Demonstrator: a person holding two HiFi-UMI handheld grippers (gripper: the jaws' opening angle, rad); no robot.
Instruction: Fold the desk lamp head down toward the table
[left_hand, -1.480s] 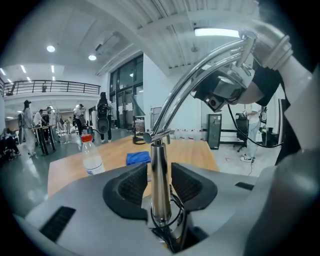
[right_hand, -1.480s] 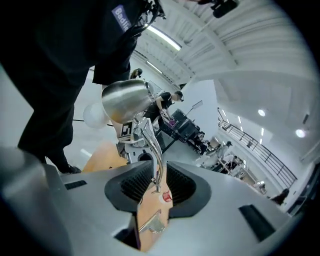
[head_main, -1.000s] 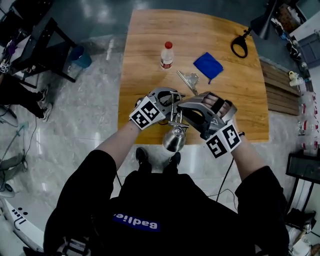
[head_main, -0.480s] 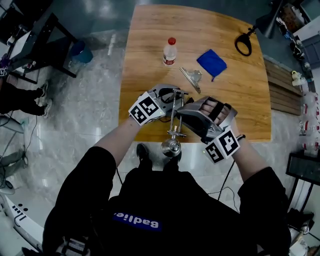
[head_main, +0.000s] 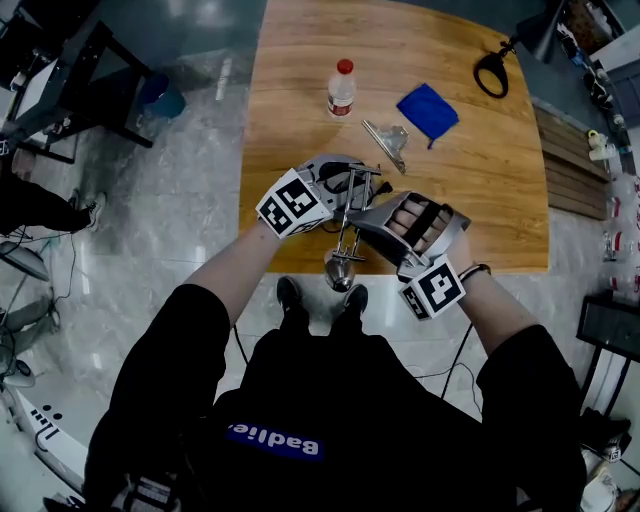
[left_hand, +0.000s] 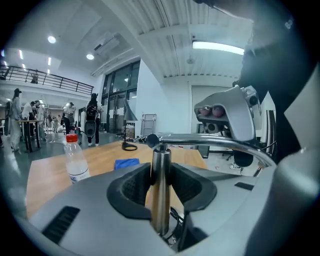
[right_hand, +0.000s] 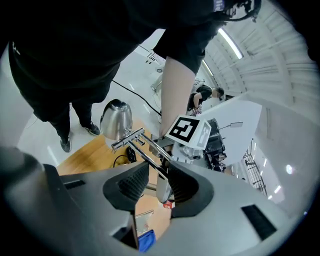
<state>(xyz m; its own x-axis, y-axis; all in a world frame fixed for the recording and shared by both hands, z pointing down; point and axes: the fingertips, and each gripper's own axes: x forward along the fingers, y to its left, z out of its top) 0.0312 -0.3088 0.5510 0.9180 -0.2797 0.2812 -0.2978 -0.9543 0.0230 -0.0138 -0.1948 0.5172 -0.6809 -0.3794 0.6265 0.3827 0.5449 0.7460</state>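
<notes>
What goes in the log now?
left gripper: shut on lamp post | right gripper: just opened, lamp arm between jaws | lamp head: past table edge

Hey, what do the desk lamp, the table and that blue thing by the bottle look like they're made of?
Desk lamp: polished metal, likely chromed or stainless; mirror-bright reflections on head and arms.
Table: wood or wood-look laminate, satin; visible grain.
Blue thing: matte soft cloth, seemingly; folded, limp corners.
</notes>
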